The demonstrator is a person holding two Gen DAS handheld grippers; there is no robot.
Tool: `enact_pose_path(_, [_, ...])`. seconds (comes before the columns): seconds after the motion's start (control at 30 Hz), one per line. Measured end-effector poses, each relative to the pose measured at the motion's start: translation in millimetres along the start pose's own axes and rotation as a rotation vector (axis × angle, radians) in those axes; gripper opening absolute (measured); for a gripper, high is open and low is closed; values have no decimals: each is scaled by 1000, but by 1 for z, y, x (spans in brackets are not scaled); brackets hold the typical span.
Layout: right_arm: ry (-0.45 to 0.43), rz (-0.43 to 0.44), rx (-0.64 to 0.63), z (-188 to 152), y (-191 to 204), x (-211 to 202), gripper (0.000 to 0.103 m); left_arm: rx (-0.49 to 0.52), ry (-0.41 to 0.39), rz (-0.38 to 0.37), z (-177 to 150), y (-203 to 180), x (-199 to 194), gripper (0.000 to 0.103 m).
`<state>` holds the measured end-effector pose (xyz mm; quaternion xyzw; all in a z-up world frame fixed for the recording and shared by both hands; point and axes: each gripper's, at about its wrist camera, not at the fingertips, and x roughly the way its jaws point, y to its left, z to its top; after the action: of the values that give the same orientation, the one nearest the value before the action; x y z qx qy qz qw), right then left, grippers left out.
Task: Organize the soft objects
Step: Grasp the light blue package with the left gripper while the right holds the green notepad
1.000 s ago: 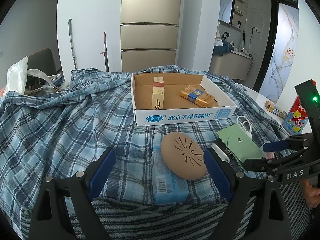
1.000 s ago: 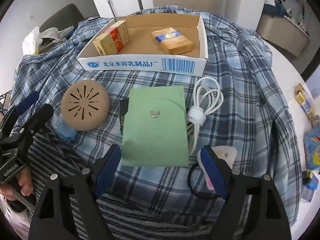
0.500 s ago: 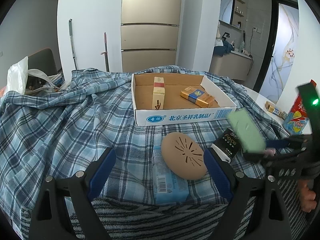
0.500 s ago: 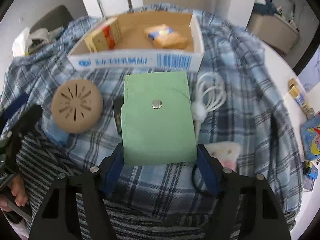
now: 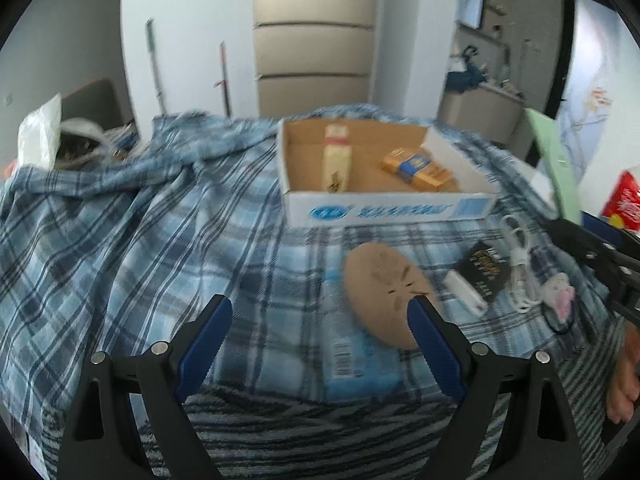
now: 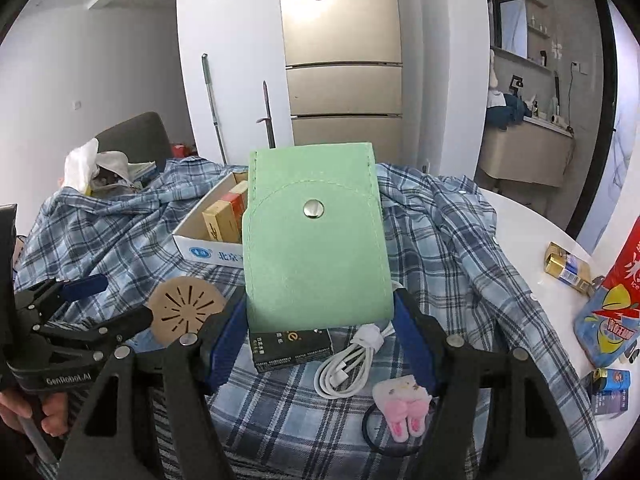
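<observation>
My right gripper (image 6: 318, 317) is shut on a green felt pouch (image 6: 316, 240) with a metal snap and holds it upright above the table. The pouch (image 5: 554, 164) also shows at the right edge of the left wrist view. Below it lie a black box (image 6: 292, 346), a coiled white cable (image 6: 348, 368) and a pink-and-white plush hair tie (image 6: 400, 406). My left gripper (image 5: 318, 312) is open and holds nothing. It hovers over the plaid cloth beside a tan round slotted disc (image 5: 384, 292), which rests on a blue tissue pack (image 5: 356, 360).
A white-sided cardboard box (image 5: 384, 210) holding cigarette packs stands behind the objects. A blue plaid shirt (image 5: 120, 240) covers the table. Snack bags and small packs (image 6: 608, 304) sit on the bare white tabletop at the right. A plastic bag (image 5: 40, 136) lies far left.
The right gripper closed on the green pouch and lifted it off the table, tipping it upright. That uncovered the black box. The left gripper turned a little.
</observation>
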<state>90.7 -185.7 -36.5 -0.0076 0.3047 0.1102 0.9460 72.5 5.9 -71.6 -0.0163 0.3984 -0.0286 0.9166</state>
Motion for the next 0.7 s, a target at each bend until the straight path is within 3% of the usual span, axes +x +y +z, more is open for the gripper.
enact_pose_path(0.13, [40,5,9,-3,-1,11,69,-5,31,-14,-2,2,3,89])
enact_pose_path(0.2, [53,6,9,-4,-3,12,69,15,40,-25,-3,-1,4,79])
enact_pose_path(0.4, [65,1,2,-6,-2,13,69,70,71,-80,-5,-11,7,65])
enact_pose_path(0.57, [70,0,-6,-6,0,14,69,119,155,-160,-11,-21,15,55])
enact_pose_path(0.7, [77,1,-6,-6,0,15,69,166,164,-126,-15,-32,18,55])
